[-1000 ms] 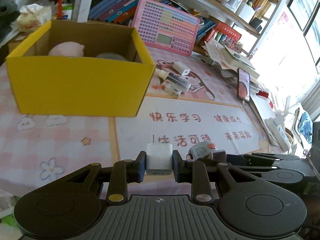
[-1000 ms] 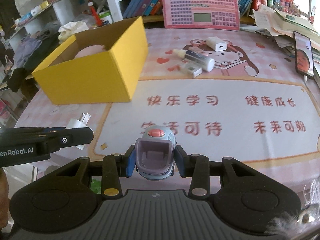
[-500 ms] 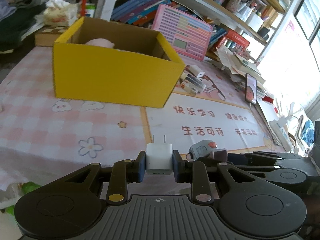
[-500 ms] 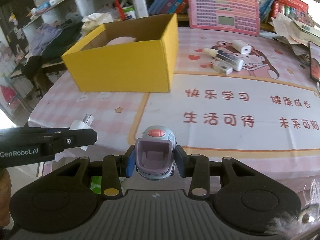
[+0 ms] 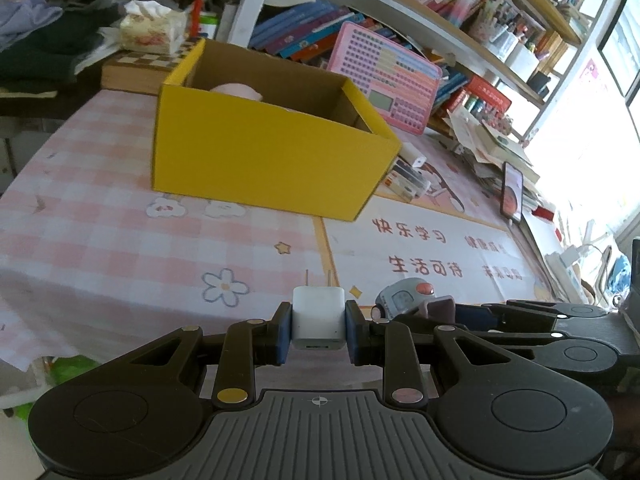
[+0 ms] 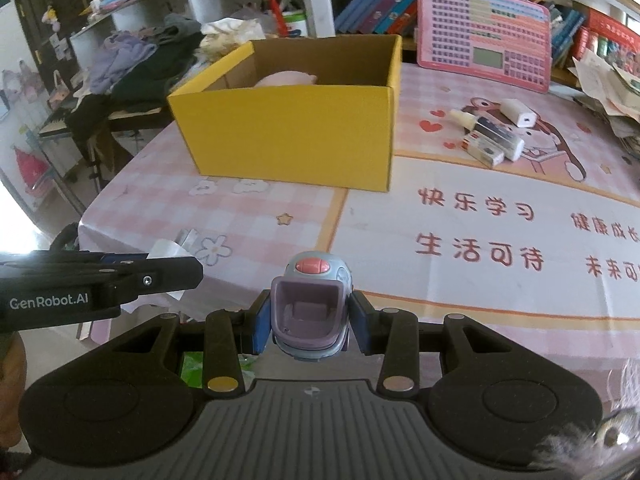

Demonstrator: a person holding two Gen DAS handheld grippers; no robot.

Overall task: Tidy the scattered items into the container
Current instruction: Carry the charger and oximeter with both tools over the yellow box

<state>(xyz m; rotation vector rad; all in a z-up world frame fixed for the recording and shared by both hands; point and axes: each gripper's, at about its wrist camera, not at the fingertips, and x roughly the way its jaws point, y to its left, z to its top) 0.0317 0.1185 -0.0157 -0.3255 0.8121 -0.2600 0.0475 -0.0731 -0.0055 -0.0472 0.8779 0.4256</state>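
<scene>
My left gripper is shut on a white plug charger, prongs pointing forward, held above the table's near edge. My right gripper is shut on a small grey-purple toy with a red button; it also shows in the left wrist view. The yellow cardboard box stands open farther back on the table, with a pink soft item inside. A white charger, a tube and a small box lie right of the yellow box.
A pink keyboard toy leans against the bookshelf behind. A phone and stacked papers lie at the right edge. Clothes and a tissue pack sit left of the box. The pink tablecloth spreads between grippers and box.
Both grippers have pulled back toward the near left side of the table with their items held; the box now looks farther away and more to the right.
</scene>
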